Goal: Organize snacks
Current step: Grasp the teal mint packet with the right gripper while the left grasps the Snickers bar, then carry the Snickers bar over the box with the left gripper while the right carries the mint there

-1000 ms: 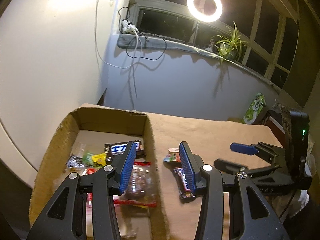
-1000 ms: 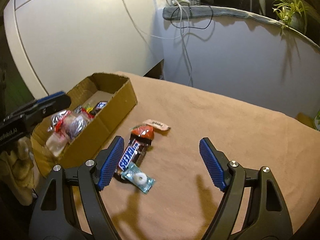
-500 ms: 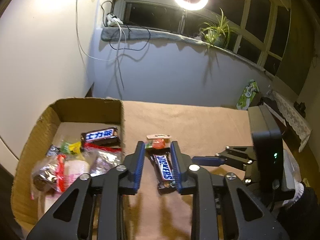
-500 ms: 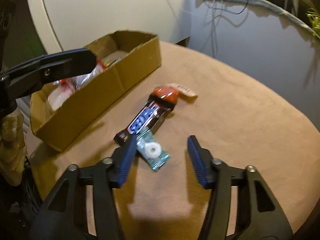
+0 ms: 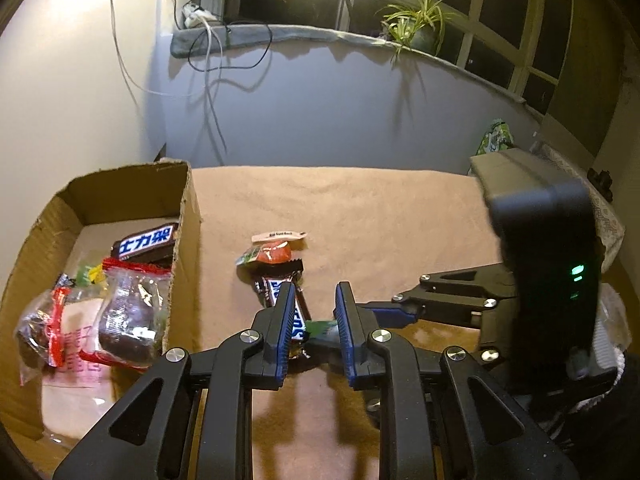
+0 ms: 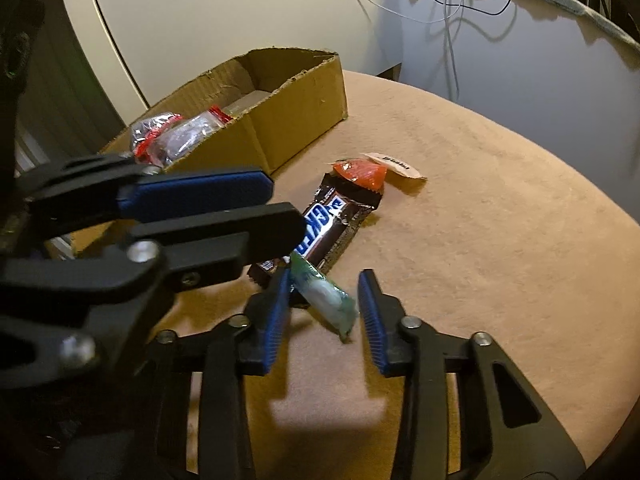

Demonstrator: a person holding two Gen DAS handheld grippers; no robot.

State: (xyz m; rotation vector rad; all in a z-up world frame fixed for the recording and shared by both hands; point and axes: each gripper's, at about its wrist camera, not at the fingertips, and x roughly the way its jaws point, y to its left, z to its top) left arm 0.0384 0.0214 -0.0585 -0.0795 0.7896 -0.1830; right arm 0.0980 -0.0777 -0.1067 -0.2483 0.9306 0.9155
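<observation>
Left gripper [image 5: 312, 320] jaws narrowed around chocolate bar [image 5: 280, 292], contact unclear; right gripper [image 6: 322, 304] closing, astride mint packet [image 6: 326, 300], not clamped. Next: grip, carry left into box [image 5: 186, 216].

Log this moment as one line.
left hand-held gripper: closing around Snickers bar | right hand-held gripper: closing around green candy | box: part-filled

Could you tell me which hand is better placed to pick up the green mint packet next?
Right. The right tongs already straddle the green mint packet, which sits tilted between their closing blue pads. The left tongs have been closing over the Snickers bar beside it.
</observation>
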